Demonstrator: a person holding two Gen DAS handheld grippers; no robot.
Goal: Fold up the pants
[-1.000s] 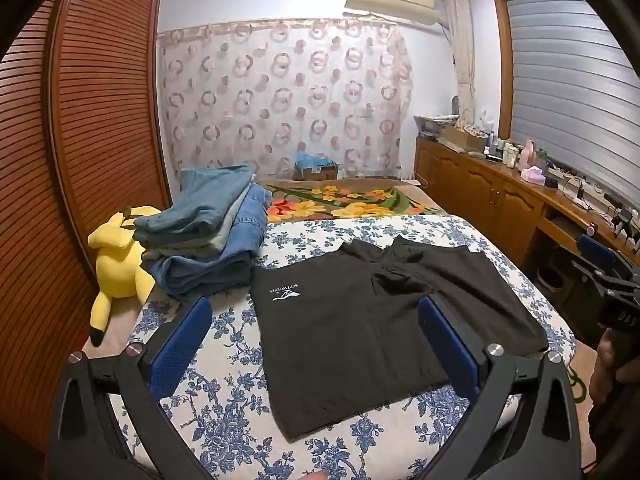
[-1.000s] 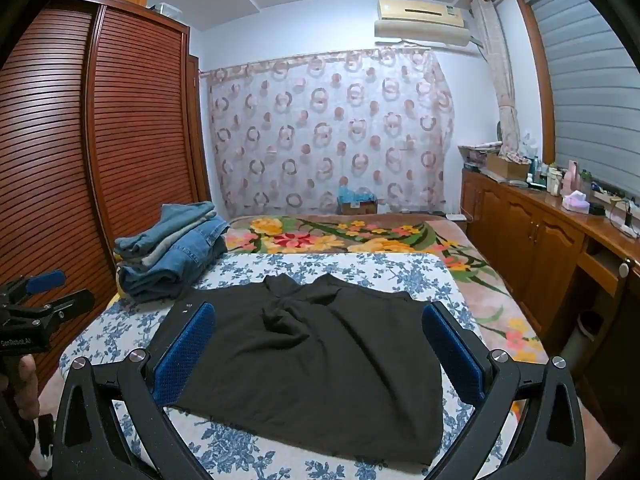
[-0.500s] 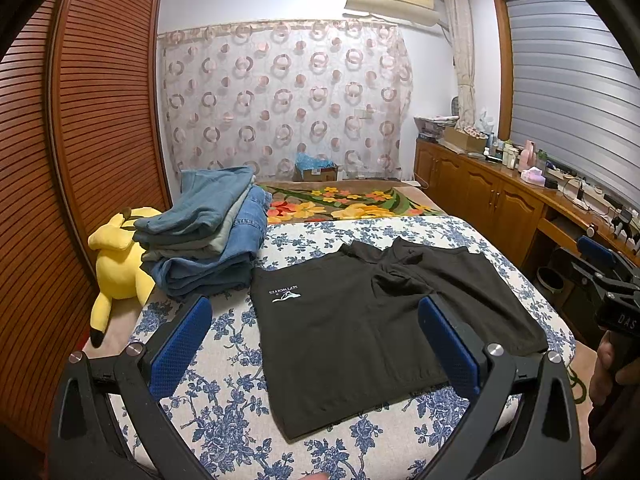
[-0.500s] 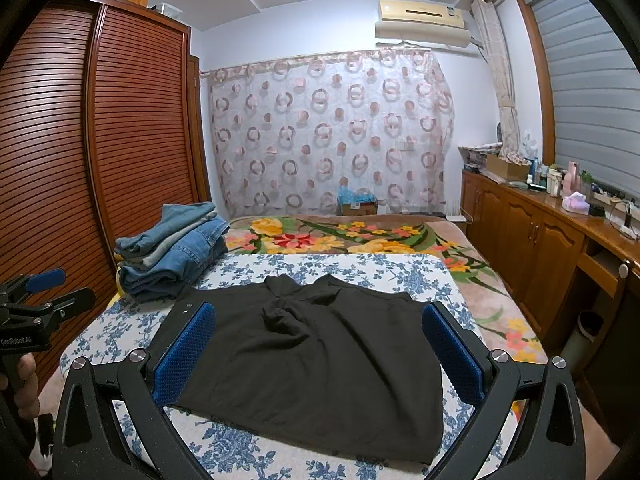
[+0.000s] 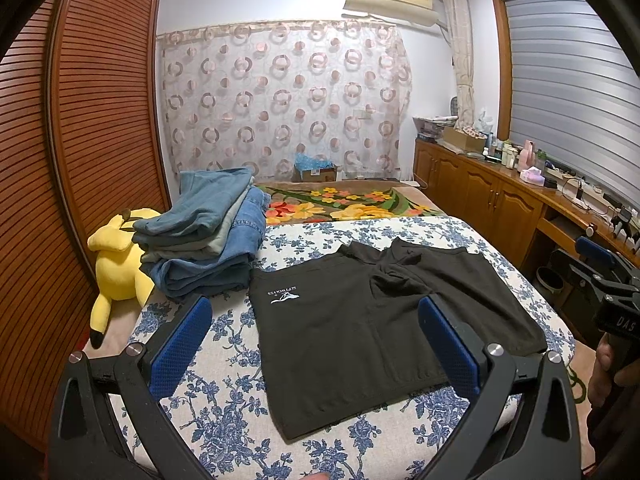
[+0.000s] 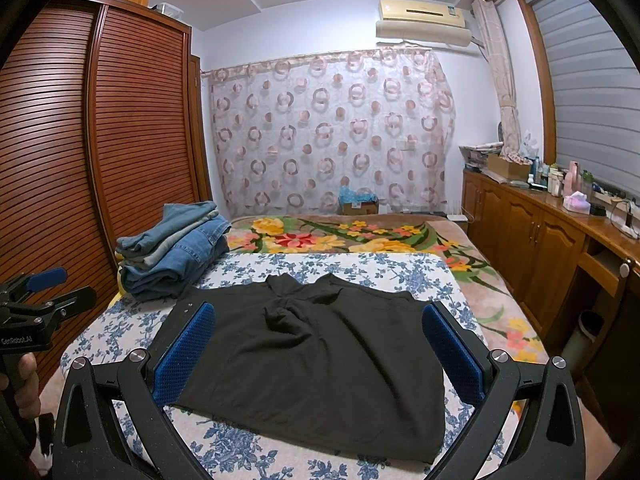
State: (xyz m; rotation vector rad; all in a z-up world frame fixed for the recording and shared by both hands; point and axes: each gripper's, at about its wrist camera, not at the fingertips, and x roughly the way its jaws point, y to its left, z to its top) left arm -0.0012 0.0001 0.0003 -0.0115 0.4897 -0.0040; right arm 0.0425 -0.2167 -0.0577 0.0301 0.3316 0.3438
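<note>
Toy [image 5: 116,268]: yellow plush at the bed's left edge.
Jeans [image 5: 208,240]: folded stack, just left of the pants.
Left tongs [image 5: 316,344]: spread wide, holding nothing, above the near bed.
Pants [image 5: 372,328]: black, flat on the floral bed [image 5: 224,412], middle rumpled, perhaps the crotch.
Right tongs [image 6: 318,352]: spread wide, empty, over the pants.

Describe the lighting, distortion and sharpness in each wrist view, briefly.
Left wrist view: even indoor light, strong fisheye bending the slatted wooden wardrobe, dark vignette in the corners; the black fabric pants are sharp, their white logo readable. Right wrist view: same barrel distortion curving the ceiling lines, soft shadowless light, no glare; the pants show little fold detail because they are so dark.
</note>
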